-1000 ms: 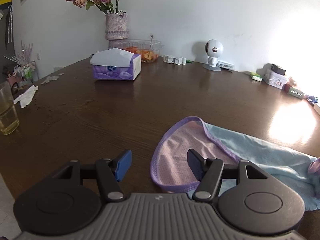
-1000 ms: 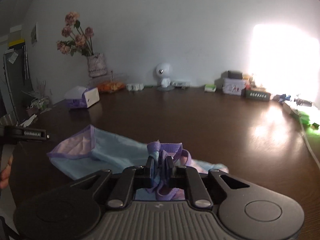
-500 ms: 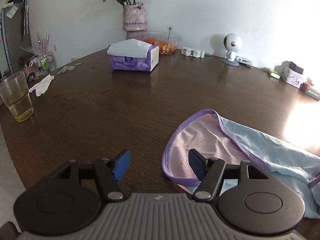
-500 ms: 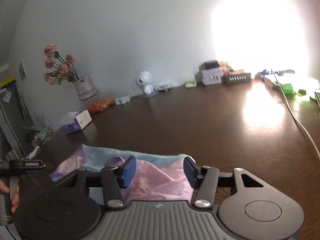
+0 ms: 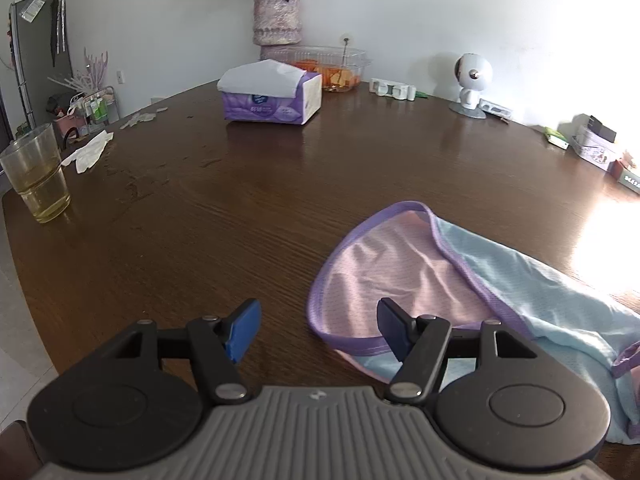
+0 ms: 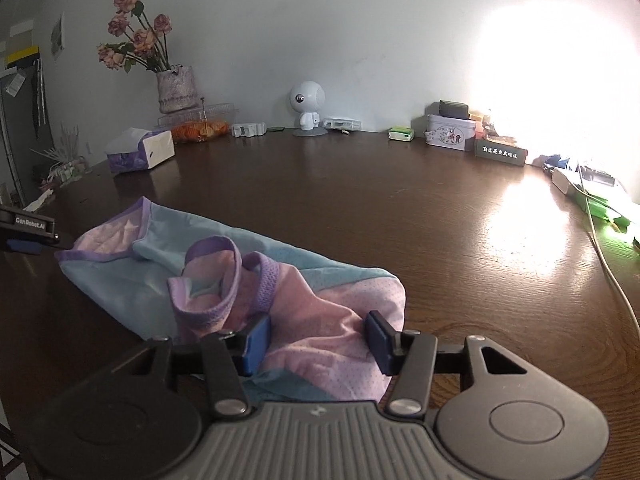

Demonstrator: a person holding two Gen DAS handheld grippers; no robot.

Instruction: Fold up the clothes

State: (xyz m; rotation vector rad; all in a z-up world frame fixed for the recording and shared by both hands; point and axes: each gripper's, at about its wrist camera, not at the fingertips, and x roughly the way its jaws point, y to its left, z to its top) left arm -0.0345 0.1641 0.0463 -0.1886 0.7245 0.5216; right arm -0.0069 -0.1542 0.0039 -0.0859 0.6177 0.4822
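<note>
A small pink and light-blue garment with purple trim lies on the dark wooden table. My left gripper is open and empty, just above the table at the garment's near left edge; its right finger overlaps the purple hem. In the right wrist view the garment lies partly bunched, with a trimmed loop standing up. My right gripper is open over the garment's pink end and holds nothing. The left gripper shows at the left edge of the right wrist view.
A tissue box, a vase of flowers, a clear food container and a white robot figure stand at the back. A glass of liquid is at the far left. Boxes and cables lie at the right.
My right gripper opened and let go of the bunched purple-trimmed fabric, which now lies on the table. My left gripper stayed open and drew back slightly from the garment.
</note>
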